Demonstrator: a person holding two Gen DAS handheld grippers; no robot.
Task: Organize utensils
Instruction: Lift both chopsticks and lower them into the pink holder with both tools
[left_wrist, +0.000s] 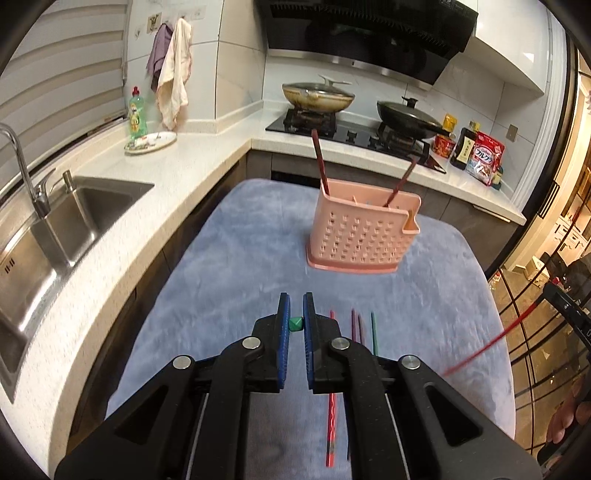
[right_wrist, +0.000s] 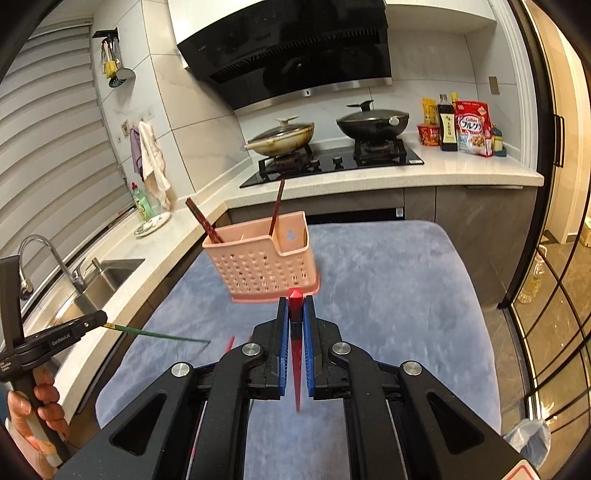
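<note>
A pink perforated utensil basket (left_wrist: 360, 236) stands on the blue cloth (left_wrist: 258, 258) with two dark red chopsticks (left_wrist: 319, 162) leaning in it; it also shows in the right wrist view (right_wrist: 264, 260). My left gripper (left_wrist: 296, 314) is shut on a green chopstick (left_wrist: 295, 324), seen end-on; in the right wrist view this chopstick (right_wrist: 159, 335) sticks out of the left gripper (right_wrist: 101, 319). My right gripper (right_wrist: 295, 306) is shut on a red chopstick (right_wrist: 295, 332), which shows blurred at the right of the left wrist view (left_wrist: 480, 350). Red (left_wrist: 331, 406), purple (left_wrist: 355, 325) and green (left_wrist: 374, 332) chopsticks lie on the cloth.
A steel sink (left_wrist: 55, 229) with a tap lies left of the cloth. A hob with two lidded pans (left_wrist: 317, 98) stands behind on the white counter (left_wrist: 177, 173). A dish soap bottle (left_wrist: 137, 114), a plate and food packets (left_wrist: 484, 157) stand on the counter. A glass door is at the right.
</note>
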